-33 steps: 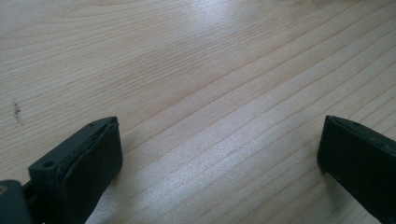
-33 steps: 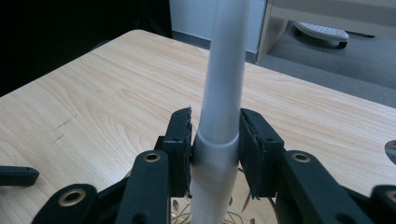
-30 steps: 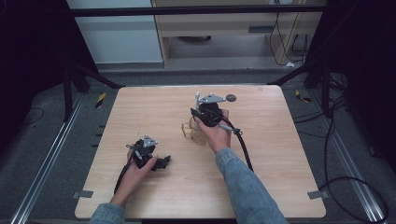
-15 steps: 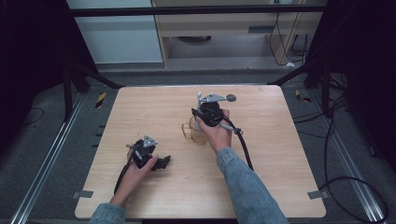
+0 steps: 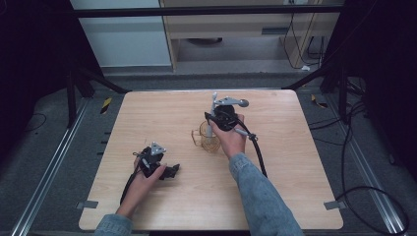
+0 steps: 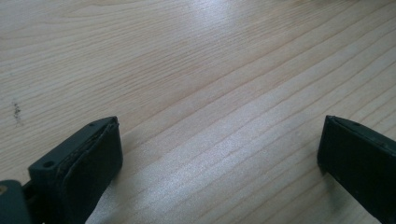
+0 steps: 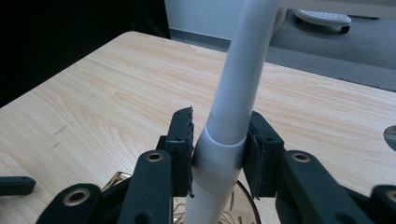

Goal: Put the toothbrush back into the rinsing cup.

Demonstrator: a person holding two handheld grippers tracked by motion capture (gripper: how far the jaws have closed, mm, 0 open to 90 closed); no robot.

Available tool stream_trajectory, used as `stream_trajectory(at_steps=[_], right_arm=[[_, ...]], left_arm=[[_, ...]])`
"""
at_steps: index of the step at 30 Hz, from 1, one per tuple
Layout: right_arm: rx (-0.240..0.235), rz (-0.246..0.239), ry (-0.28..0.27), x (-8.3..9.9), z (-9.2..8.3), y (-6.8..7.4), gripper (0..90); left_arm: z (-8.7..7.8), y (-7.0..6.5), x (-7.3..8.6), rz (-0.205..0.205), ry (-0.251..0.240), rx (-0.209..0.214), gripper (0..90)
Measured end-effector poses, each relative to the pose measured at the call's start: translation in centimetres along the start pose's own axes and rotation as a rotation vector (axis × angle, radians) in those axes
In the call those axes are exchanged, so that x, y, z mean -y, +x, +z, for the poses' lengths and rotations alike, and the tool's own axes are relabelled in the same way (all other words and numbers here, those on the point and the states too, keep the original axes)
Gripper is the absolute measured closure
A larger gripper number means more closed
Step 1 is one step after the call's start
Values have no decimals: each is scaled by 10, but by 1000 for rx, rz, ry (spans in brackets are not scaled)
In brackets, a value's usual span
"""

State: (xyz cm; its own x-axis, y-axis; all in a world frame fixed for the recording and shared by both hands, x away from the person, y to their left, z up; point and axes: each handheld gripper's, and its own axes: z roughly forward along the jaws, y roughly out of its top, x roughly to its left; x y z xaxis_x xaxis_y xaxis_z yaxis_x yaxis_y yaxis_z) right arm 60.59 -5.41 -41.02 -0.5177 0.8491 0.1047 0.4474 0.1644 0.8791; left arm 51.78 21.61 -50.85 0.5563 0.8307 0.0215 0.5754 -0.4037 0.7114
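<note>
Your right claw (image 7: 218,154) is closed on a grey tube (image 7: 236,93); both jaws press against its sides, at the place where the thinner upper part comes out of a wider collar. The tube stands nearly upright between the jaws and its lower end goes down into a clear amber glass cup (image 5: 208,138), directly below the claw. In the high view this cup stands on the wooden worktop (image 5: 295,162), touching the front of your right hand (image 5: 231,140).

Your left claw (image 6: 219,154) is wide open and holds nothing; between its jaws you see bare wood. It lies low over the worktop, well apart from the cup, with your left hand (image 5: 145,173) around it.
</note>
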Motion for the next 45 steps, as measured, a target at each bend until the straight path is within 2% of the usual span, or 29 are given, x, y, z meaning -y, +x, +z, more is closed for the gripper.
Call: stream_trajectory(at_steps=[14, 28, 34, 45], right_arm=[[8, 15, -9, 2, -2, -5, 639], [16, 46, -18, 13, -14, -16, 661], [12, 43, -23, 15, -18, -15, 663], [9, 47, -39, 16, -24, -15, 610]], left_arm=[[0, 0, 0, 0, 0, 0, 0], [0, 0, 0, -1, 0, 0, 0], [0, 0, 0, -1, 0, 0, 0], [0, 0, 0, -1, 0, 0, 0]])
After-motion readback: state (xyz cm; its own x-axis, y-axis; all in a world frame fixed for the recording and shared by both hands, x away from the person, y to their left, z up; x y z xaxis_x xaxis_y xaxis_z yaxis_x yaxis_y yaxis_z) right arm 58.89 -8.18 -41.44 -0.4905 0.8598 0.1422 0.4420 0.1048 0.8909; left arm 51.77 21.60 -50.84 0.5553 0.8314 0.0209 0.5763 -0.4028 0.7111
